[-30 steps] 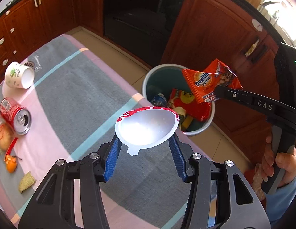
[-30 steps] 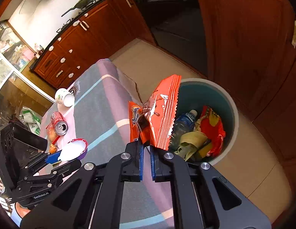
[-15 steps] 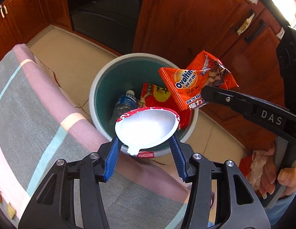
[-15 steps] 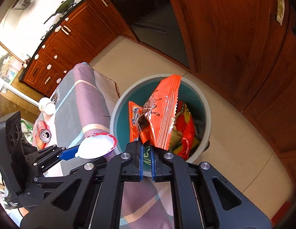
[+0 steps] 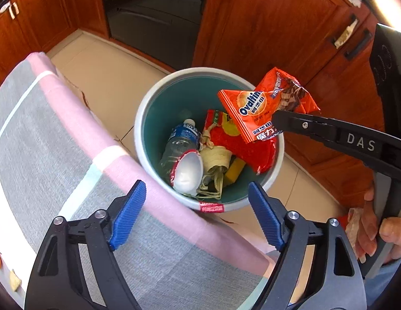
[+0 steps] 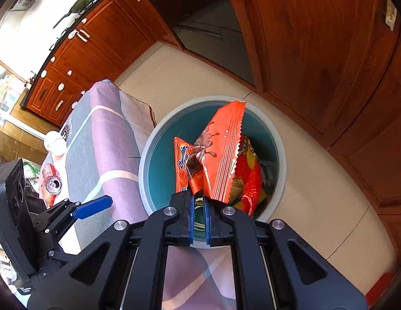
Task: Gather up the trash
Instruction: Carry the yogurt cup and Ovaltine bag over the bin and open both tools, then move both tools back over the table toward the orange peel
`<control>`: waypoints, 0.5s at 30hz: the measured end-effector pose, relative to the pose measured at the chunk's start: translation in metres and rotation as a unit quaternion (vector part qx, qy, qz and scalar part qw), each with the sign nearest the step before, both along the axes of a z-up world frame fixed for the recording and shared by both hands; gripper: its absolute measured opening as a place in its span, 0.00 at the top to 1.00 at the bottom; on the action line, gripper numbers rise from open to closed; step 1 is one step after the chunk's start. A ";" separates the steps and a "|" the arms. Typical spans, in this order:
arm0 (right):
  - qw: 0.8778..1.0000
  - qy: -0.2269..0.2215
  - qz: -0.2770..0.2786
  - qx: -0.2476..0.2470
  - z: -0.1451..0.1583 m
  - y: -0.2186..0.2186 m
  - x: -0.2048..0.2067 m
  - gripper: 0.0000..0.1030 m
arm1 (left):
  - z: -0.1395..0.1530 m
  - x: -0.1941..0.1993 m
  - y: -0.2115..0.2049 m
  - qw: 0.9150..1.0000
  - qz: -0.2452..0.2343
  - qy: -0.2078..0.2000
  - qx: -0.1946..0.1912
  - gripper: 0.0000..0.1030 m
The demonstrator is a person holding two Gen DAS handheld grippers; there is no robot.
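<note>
Left tool gapes empty; right tool pinches Ovaltine wrapper above bin.

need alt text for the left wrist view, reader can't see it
The open left gripper hovers above a teal trash bin, where a white cup lies among a bottle and wrappers. To the right, the right gripper holds an orange Ovaltine packet over the bin.

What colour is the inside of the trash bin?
Teal inside the trash bin, with a pale grey rim; clearest in the left wrist view.
</note>
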State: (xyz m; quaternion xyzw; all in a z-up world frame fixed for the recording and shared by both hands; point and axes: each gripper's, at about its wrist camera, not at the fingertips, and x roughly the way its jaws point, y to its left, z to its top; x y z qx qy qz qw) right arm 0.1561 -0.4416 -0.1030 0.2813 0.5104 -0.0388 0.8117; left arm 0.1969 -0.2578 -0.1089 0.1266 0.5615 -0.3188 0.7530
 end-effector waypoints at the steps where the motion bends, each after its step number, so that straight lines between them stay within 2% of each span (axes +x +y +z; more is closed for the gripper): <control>1: 1.000 0.001 0.001 0.002 -0.001 0.001 0.001 0.92 | 0.001 0.000 0.004 1.000 0.004 0.002 -0.001 0.16; 2: 1.000 0.003 0.002 0.007 -0.002 0.002 0.003 0.90 | 0.002 0.000 0.007 1.000 0.007 0.004 -0.003 0.13; 3: 1.000 0.006 -0.002 0.016 -0.004 0.001 0.004 0.81 | 0.002 0.000 0.010 1.000 0.010 0.004 -0.005 0.10; 4: 1.000 0.009 -0.006 0.026 -0.005 0.001 0.005 0.53 | 0.003 0.000 0.012 1.000 0.013 0.004 -0.006 0.09; 6: 0.999 0.007 -0.019 0.029 -0.005 0.002 0.002 0.28 | 0.004 0.000 0.015 1.000 0.016 0.004 -0.009 0.08; 13: 0.998 0.044 -0.049 0.024 -0.010 0.003 -0.001 0.16 | 0.005 -0.003 0.025 1.000 0.023 0.009 -0.014 0.07; 15: 0.997 0.054 -0.057 0.022 -0.013 0.004 -0.003 0.15 | 0.007 -0.004 0.030 1.000 0.025 0.010 -0.015 0.07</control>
